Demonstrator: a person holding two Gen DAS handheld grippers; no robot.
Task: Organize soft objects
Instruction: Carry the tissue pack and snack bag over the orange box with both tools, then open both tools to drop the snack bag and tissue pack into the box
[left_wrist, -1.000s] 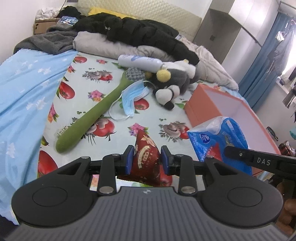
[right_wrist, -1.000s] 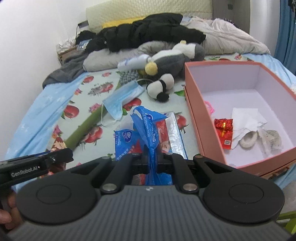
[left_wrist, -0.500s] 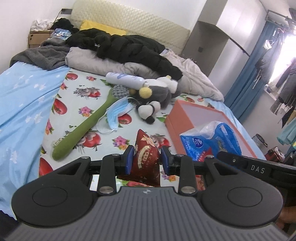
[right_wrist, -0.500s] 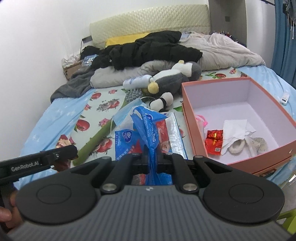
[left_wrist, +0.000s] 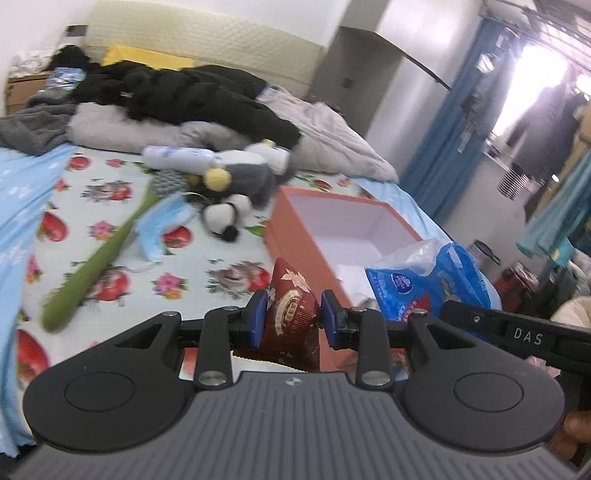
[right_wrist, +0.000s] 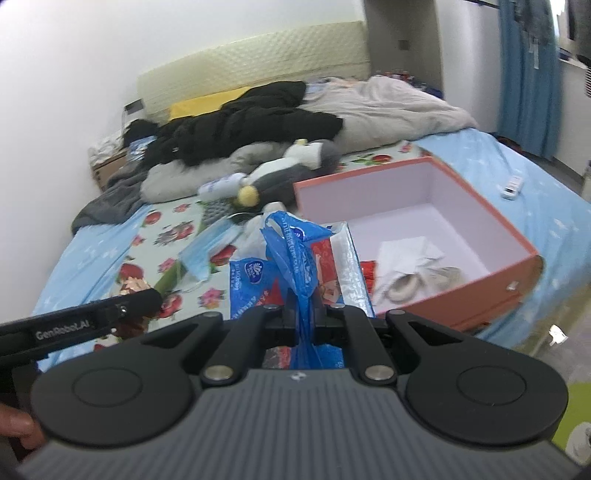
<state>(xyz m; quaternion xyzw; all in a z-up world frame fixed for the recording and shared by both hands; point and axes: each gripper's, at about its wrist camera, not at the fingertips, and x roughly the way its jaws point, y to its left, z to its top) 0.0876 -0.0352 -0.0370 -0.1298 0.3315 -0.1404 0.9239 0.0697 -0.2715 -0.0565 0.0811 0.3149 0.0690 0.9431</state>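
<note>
Both grippers have risen above the bed (left_wrist: 229, 266). Left gripper (left_wrist: 291, 319) clamps a red packet (left_wrist: 291, 314); right gripper (right_wrist: 303, 318) pinches a blue bag (right_wrist: 291, 251) beside the orange box (right_wrist: 480, 295)

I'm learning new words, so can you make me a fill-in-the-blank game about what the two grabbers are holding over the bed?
1. The left gripper is shut on a dark ____ snack packet.
2. The right gripper pinches a ____ plastic tissue bag.
3. The orange box on the bed has no ____ on it, so its white inside shows.
4. The stuffed penguin lies ____ the box, not in it.

Missing words: red; blue; lid; outside
</note>
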